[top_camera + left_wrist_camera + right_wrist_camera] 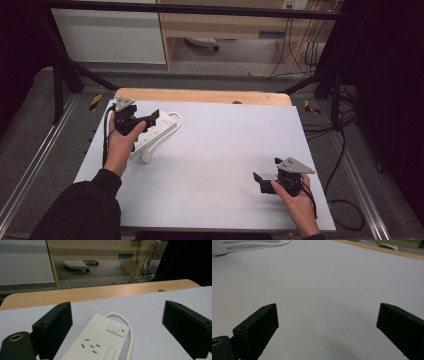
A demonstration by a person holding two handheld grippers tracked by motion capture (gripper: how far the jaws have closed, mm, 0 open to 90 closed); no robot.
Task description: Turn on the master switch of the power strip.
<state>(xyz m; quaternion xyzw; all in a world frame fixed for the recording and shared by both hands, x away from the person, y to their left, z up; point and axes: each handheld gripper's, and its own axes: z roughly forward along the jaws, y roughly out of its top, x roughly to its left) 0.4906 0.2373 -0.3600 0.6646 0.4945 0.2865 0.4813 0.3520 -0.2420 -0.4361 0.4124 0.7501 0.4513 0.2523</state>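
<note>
White power strip (155,131): far left of the pale table sheet (225,150), cord (176,120) looped beside it (switch with a red mark at its far end). Left gripper (150,119): poised over the strip, jaws wide apart, gripping nothing. Right gripper (260,181): near right, well apart from the strip, jaws spread over bare sheet.

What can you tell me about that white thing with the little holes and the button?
It is a white power strip, plastic by its look, lying flat on the white table cover at its far left. On top are slot-shaped socket holes and a square switch with a small red mark. A white cord loops around its end. The open left gripper hovers right over it; whether they touch is unclear.
</note>
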